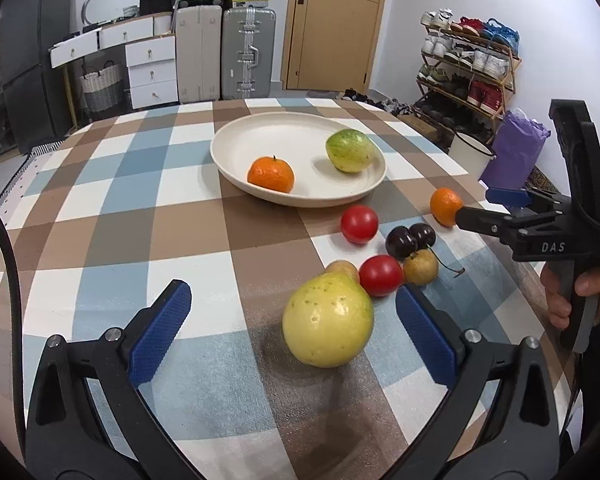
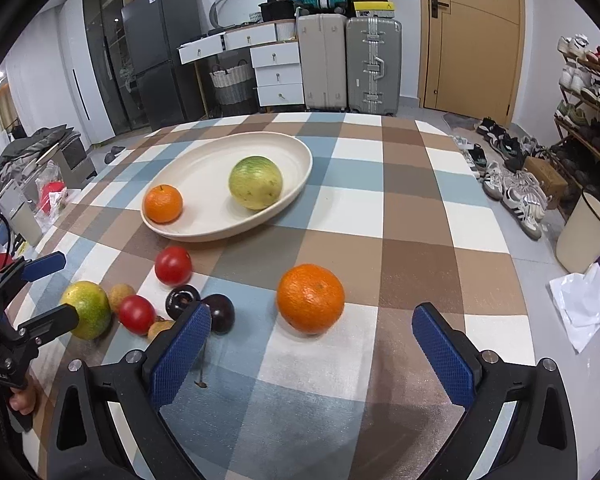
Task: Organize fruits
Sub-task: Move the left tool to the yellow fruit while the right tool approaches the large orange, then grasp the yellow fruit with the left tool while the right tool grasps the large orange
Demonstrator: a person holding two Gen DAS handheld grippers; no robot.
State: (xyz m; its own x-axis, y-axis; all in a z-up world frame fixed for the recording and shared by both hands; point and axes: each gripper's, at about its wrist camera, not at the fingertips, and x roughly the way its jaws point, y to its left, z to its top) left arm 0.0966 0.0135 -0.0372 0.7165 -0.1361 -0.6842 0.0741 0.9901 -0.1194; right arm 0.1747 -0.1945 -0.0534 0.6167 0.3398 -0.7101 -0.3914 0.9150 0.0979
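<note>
Cream-coloured, shallow oval plate (image 1: 236,136), the landmark, on a table under a checked brown, blue and white cloth (image 1: 100,200).

In the plate: one small orange mandarin (image 1: 271,174) at its near rim; one green-yellow round fruit (image 1: 350,150) at its right side.

Near side of the plate, loose on the cloth: two red tomatoes (image 1: 359,224) (image 1: 381,275), two dark cherries (image 1: 410,240), two small tan fruits (image 1: 421,267), one large yellow-green spotted fruit (image 1: 327,319) nearest the left wrist camera. Further right of the plate, apart from the cluster: one loose orange (image 2: 310,298).

Left gripper (image 1: 293,332): blue-padded fingers (image 1: 162,330) spread wide, holding nothing, with the yellow-green fruit between them, closer to the right pad.

Right gripper (image 2: 310,358): fingers wide apart, empty, the loose orange just ahead of the tips.

Step in hand, as judged: each gripper closing on its fruit for transfer to the plate. Advice: centre each fruit between the pads, advance until the pads reach its widest girth, and squeeze gently. Keep the left gripper clear of the adjacent tomato.
</note>
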